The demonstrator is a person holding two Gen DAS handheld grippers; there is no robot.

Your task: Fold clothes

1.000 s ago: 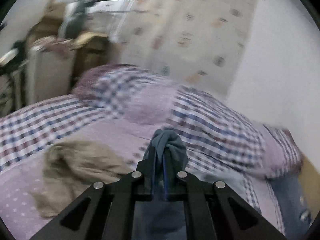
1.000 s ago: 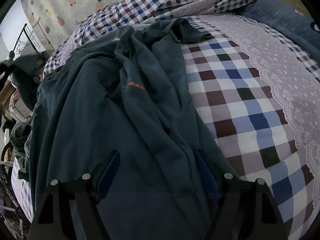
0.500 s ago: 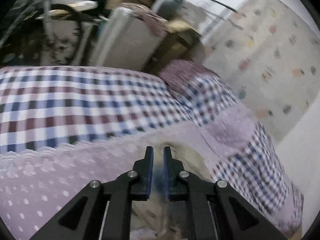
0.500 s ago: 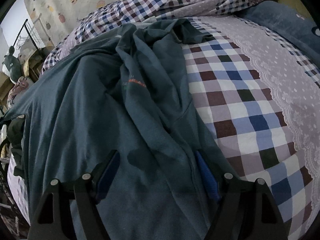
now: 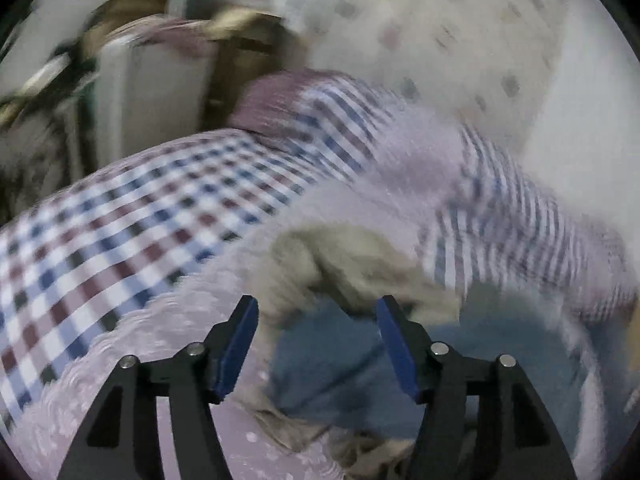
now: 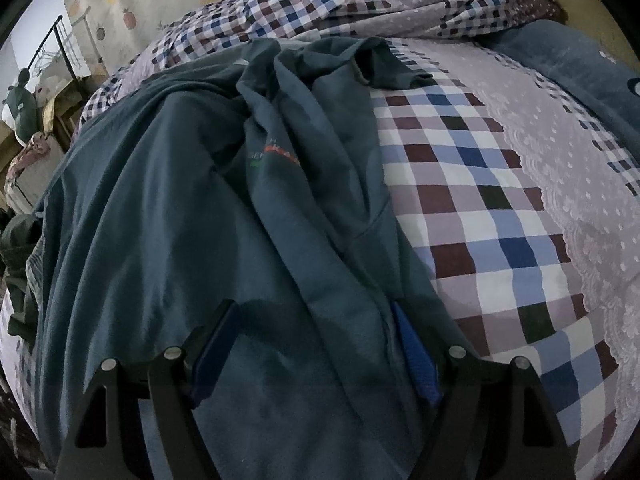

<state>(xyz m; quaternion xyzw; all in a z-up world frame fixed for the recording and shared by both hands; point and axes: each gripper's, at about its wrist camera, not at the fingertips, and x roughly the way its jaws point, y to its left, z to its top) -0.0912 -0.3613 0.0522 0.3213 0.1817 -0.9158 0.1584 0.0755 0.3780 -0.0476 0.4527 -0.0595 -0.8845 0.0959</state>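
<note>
**Both jaws spread over the checked quilt**

Between the right gripper's (image 6: 316, 344) parted jaws, gripping nothing, the teal shirt (image 6: 168, 216) lies rumpled on the checked quilt (image 6: 480, 208), likely spread for folding. The left gripper (image 5: 316, 340), released too, hovers above blue cloth (image 5: 340, 368) beside a beige garment (image 5: 352, 264) on that quilt.

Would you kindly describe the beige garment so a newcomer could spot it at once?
Start from the bed's checked and lilac bedspread in the left wrist view. Just past the open left gripper lies a crumpled beige garment, bunched up beside blue fabric. It is the only tan item there; everything around it is checked, lilac or blue.
</note>
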